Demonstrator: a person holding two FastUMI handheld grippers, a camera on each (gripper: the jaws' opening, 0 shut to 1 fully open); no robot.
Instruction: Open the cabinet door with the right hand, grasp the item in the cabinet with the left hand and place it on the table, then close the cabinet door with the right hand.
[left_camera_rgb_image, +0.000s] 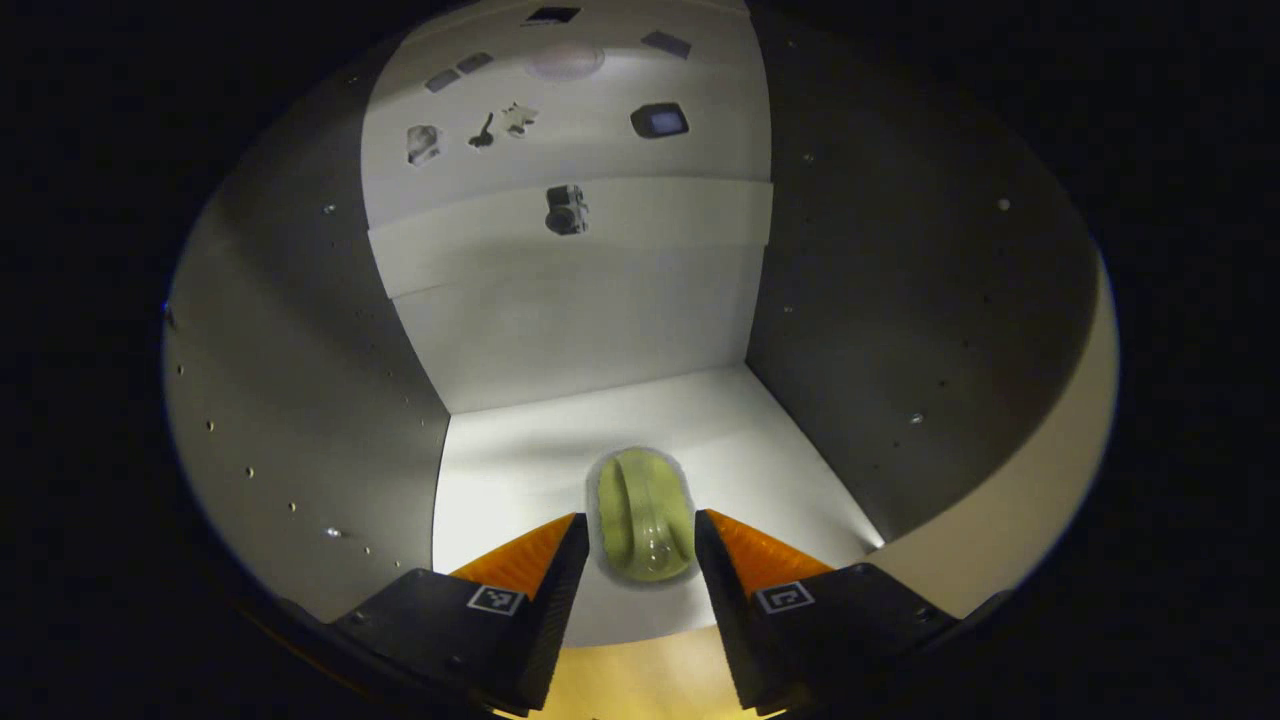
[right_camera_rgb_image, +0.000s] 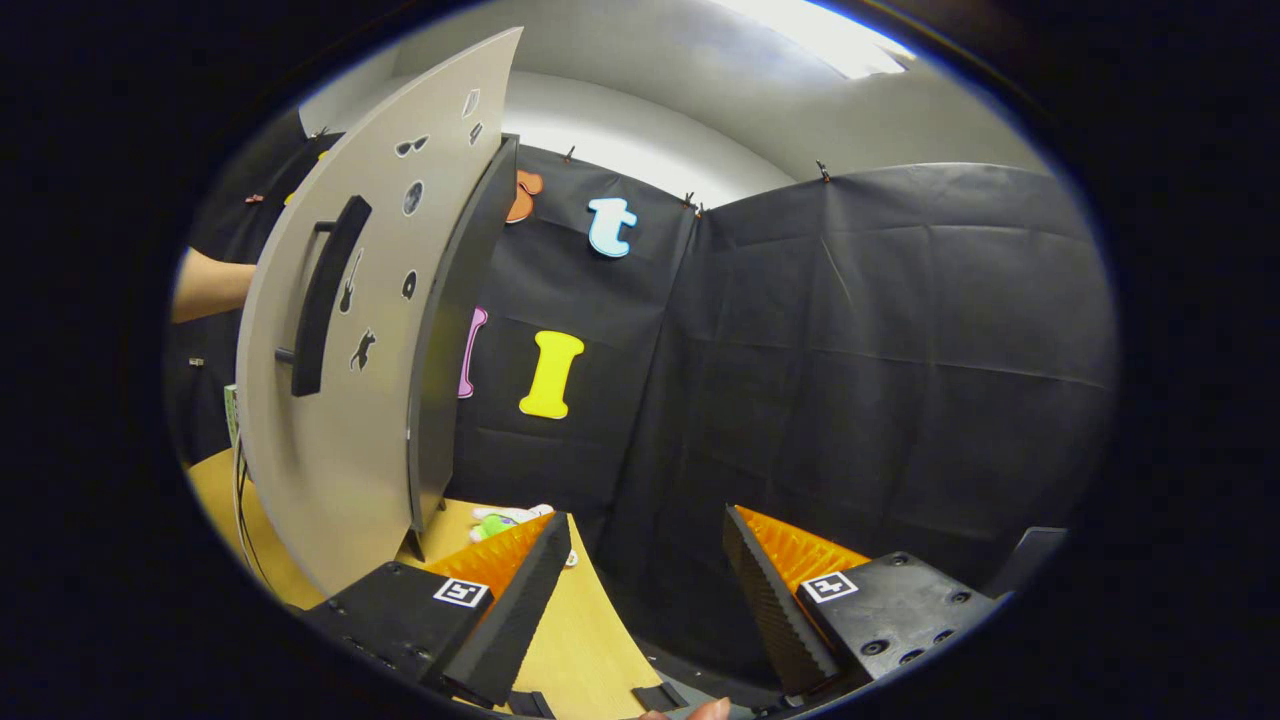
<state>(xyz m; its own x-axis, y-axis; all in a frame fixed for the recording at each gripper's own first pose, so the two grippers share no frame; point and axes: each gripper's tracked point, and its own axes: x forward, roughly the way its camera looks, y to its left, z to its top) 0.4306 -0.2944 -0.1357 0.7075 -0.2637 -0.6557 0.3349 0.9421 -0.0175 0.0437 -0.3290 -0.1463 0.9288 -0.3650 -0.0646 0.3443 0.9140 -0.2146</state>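
Observation:
In the left gripper view a pale green, rounded item lies on the cabinet's white floor. My left gripper reaches into the cabinet and stands open, one finger on each side of the item with a narrow gap to it. In the right gripper view the grey cabinet door is swung open at the left, its black bar handle facing me. My right gripper is open and holds nothing, to the right of the door and apart from it.
Grey side walls close in the cabinet left and right, and its white back panel carries small dark stickers. A wooden table lies under the right gripper, with a small white-and-green toy near the door's foot. A person's arm shows behind the door.

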